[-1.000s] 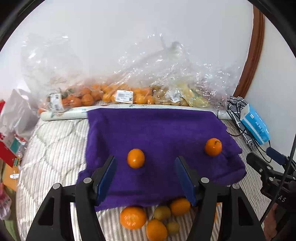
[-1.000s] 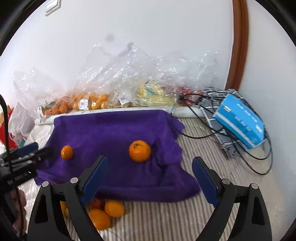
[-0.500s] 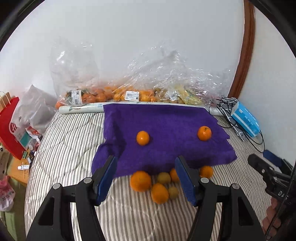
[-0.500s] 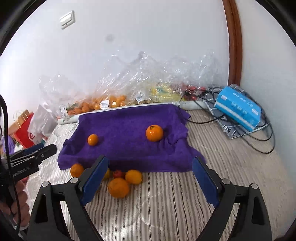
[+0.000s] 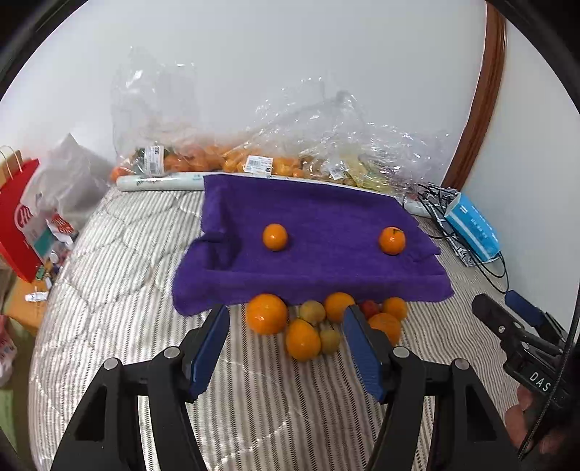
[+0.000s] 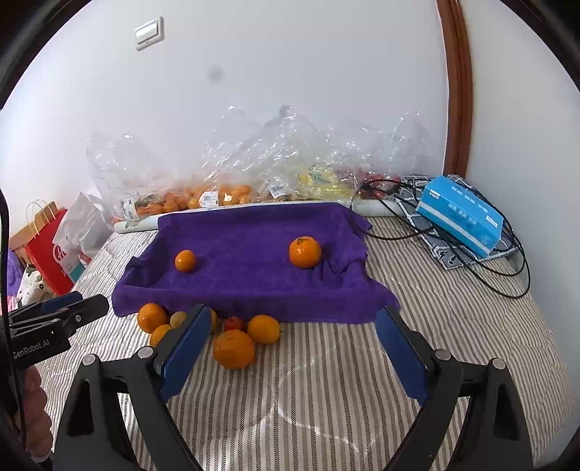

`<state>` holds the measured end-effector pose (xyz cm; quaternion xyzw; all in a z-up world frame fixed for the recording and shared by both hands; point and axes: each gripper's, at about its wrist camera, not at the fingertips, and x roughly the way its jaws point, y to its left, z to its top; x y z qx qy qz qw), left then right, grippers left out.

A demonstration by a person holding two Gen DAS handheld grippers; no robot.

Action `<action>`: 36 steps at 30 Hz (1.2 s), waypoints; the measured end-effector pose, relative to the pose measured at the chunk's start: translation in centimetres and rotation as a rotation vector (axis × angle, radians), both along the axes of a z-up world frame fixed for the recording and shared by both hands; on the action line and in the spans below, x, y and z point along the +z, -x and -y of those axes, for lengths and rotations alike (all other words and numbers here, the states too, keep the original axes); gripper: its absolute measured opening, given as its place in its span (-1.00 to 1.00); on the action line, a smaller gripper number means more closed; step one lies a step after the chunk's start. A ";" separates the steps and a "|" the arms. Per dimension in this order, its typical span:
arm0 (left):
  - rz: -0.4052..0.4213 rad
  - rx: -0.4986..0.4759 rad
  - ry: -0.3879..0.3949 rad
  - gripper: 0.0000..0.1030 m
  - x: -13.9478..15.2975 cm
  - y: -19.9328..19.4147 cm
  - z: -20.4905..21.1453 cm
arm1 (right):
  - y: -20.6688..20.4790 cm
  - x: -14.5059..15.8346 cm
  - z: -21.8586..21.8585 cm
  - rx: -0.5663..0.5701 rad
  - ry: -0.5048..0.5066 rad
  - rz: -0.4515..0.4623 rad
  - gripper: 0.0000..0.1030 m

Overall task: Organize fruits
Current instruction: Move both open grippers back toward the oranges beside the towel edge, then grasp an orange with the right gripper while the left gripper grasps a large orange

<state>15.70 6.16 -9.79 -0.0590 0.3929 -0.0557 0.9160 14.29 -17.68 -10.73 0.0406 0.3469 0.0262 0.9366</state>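
Crowding wall: fruit bags [image 5: 275, 163] | right — blue box [image 6: 460, 213], cables [image 6: 507, 268]

A striped quilt [image 5: 119, 326] covers the bed, and at its left edge stand a red paper bag [image 5: 16, 224] and a grey plastic bag [image 5: 69, 184] — side by side, close to touching. On the right side a blue box [image 6: 460, 215] rests on a patterned black-and-white cloth [image 6: 440, 250], with black cables [image 6: 507, 275] looping around it across the quilt. Behind everything rises a white wall [image 6: 290, 72] — it carries a light switch [image 6: 148, 33] high on the left, and a brown wooden door frame [image 6: 458, 90] stands at its right.
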 end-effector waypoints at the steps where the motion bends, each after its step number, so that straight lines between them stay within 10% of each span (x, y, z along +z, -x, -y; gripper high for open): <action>1: -0.001 0.000 -0.002 0.23 -0.1 -0.1 0.0 | 0.0 -0.1 0.0 0.003 0.000 -0.008 0.77; 14: -0.018 0.028 -0.008 0.20 -1.8 -1.1 -2.2 | -2.3 -2.5 -0.4 0.027 -0.017 -0.116 0.69; 28: -0.072 0.081 0.022 0.14 -4.1 -3.2 -5.5 | -4.9 -6.0 -2.5 0.092 -0.040 -0.167 -0.23; 36: -0.072 0.083 0.053 0.14 -4.6 -4.0 -6.1 | -7.1 -7.4 -1.9 0.098 -0.077 -0.212 -0.24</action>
